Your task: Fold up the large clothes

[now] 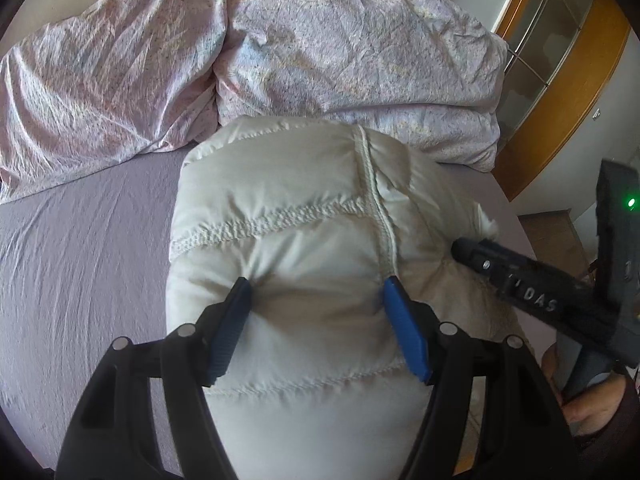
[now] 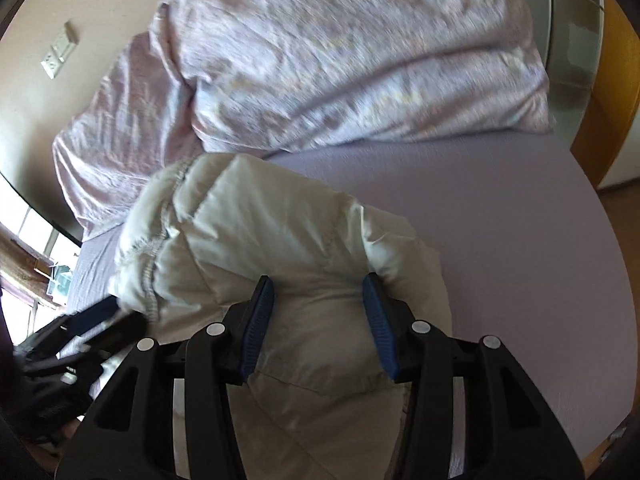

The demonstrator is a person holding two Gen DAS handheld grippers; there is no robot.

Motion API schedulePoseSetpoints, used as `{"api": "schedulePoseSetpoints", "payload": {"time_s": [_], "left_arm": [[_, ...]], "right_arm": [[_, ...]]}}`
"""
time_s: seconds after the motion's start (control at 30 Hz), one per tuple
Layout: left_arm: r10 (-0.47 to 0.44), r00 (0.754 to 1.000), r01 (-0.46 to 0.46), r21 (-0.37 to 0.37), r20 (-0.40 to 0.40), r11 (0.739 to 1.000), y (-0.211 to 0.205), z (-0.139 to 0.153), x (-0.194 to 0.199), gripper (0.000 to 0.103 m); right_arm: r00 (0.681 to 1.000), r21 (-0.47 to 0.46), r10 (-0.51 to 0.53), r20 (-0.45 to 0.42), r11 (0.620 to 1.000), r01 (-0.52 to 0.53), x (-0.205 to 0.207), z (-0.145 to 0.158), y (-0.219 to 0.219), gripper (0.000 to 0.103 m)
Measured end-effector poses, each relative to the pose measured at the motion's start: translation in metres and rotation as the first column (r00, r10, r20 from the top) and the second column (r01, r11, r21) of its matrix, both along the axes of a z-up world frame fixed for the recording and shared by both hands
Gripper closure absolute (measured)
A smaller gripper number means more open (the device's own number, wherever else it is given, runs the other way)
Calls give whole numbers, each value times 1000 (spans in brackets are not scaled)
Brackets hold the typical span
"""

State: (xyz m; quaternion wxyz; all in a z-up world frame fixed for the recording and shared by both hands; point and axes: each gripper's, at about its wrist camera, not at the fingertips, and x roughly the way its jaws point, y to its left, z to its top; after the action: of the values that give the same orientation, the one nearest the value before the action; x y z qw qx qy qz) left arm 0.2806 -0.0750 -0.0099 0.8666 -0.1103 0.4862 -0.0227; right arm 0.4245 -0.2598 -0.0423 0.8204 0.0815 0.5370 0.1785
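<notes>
A puffy white down jacket (image 1: 304, 216) lies bunched on the lilac bed sheet (image 1: 80, 240). My left gripper (image 1: 316, 292) is wide open, its blue fingertips (image 1: 400, 308) pressing into the jacket's quilted top. My right gripper (image 2: 318, 292) is also wide open, its blue pads (image 2: 376, 316) straddling a bulge of the jacket (image 2: 248, 232). In the left wrist view the right gripper's black body (image 1: 520, 280) pushes into the jacket's right side. The left gripper (image 2: 92, 320) shows blurred at the jacket's left edge in the right wrist view.
A crumpled pink-patterned duvet (image 1: 320, 48) is heaped at the far side of the bed, also in the right wrist view (image 2: 340, 60). Bare lilac sheet (image 2: 500, 220) spreads right of the jacket. A wooden and glass wardrobe (image 1: 560, 60) stands beyond the bed's right edge.
</notes>
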Motion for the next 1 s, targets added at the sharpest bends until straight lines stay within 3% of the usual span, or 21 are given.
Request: {"api": "schedulePoseSetpoints", "payload": {"time_s": [0.37,0.7,1.0], "left_arm": [[30,999,-33,53,44,998,10,1,18,35],[15,998,-25,143,68,989,6,-17,31,20],[11,998,-21,173,61,985,8,-37,39,14]], "right_arm": [[998,59,-49,-40,997,51,-2,-32,-12,55],[995,76,-73,-65,994,77,2,-42,-12,55],[997,52,-67,-46,996,69,2,-48,-7,55]]}}
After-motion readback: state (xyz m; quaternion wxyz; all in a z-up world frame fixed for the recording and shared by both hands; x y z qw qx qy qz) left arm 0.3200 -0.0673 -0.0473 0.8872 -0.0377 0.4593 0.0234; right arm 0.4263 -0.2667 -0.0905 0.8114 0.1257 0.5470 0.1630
